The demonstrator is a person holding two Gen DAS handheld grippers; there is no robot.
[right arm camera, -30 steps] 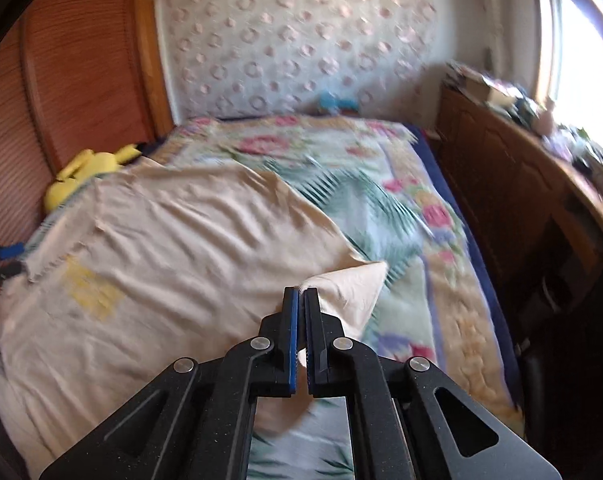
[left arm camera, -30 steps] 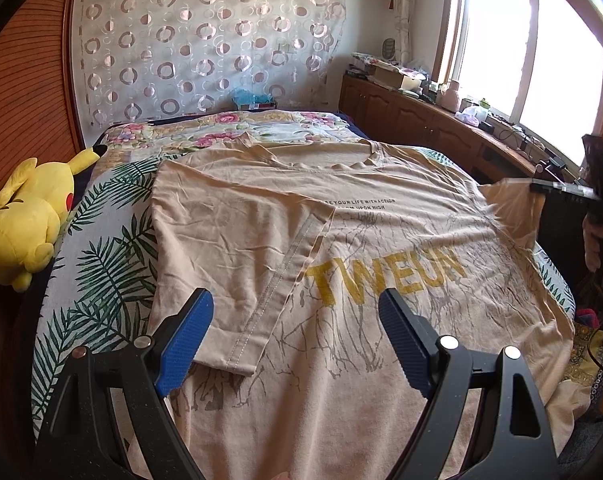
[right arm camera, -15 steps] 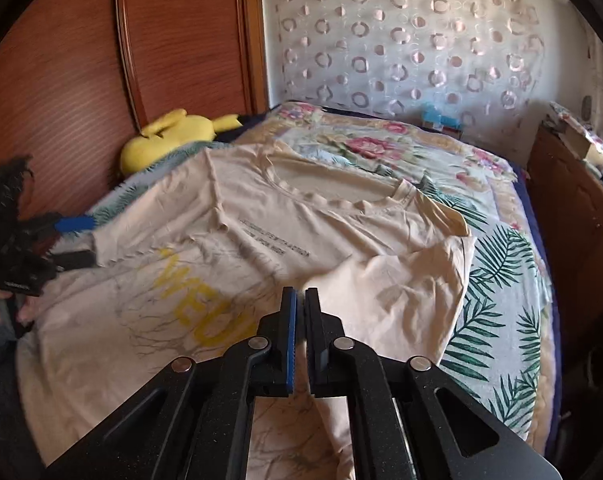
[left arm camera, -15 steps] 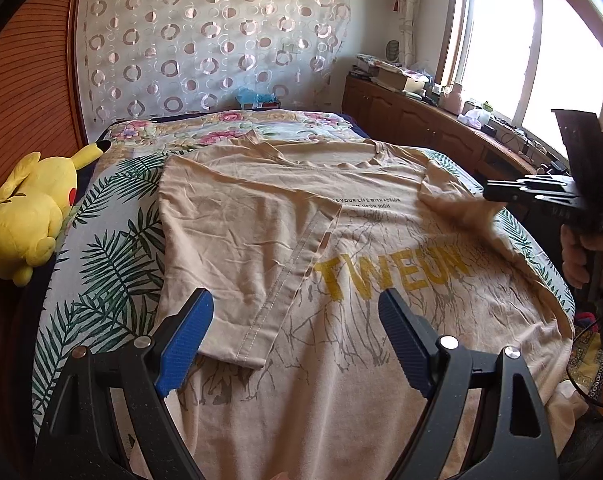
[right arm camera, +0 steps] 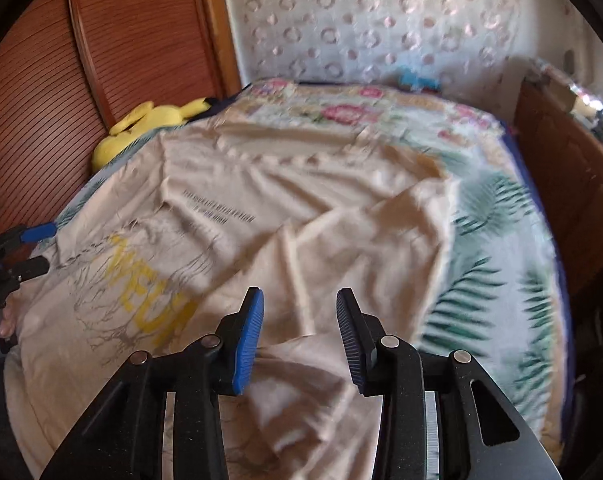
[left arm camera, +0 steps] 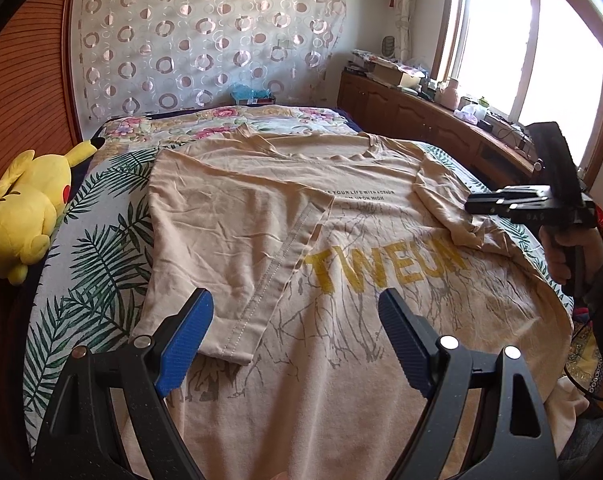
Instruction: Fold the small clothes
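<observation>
- The shirt lies flat across the bed, filling mid-frame, its left sleeve already folded in.
- Left tongs are released, hovering over the hem at the bottom of the frame.
- Right tongs are released too; the right sleeve lies bunched at centre right.
- Risk: that loose sleeve may set creased, giving a lopsided fold.
- No containers visible.

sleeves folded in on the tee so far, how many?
2. The left sleeve lies flat across the T-shirt front. The right sleeve sits bunched on the chest by the open right gripper.
</observation>
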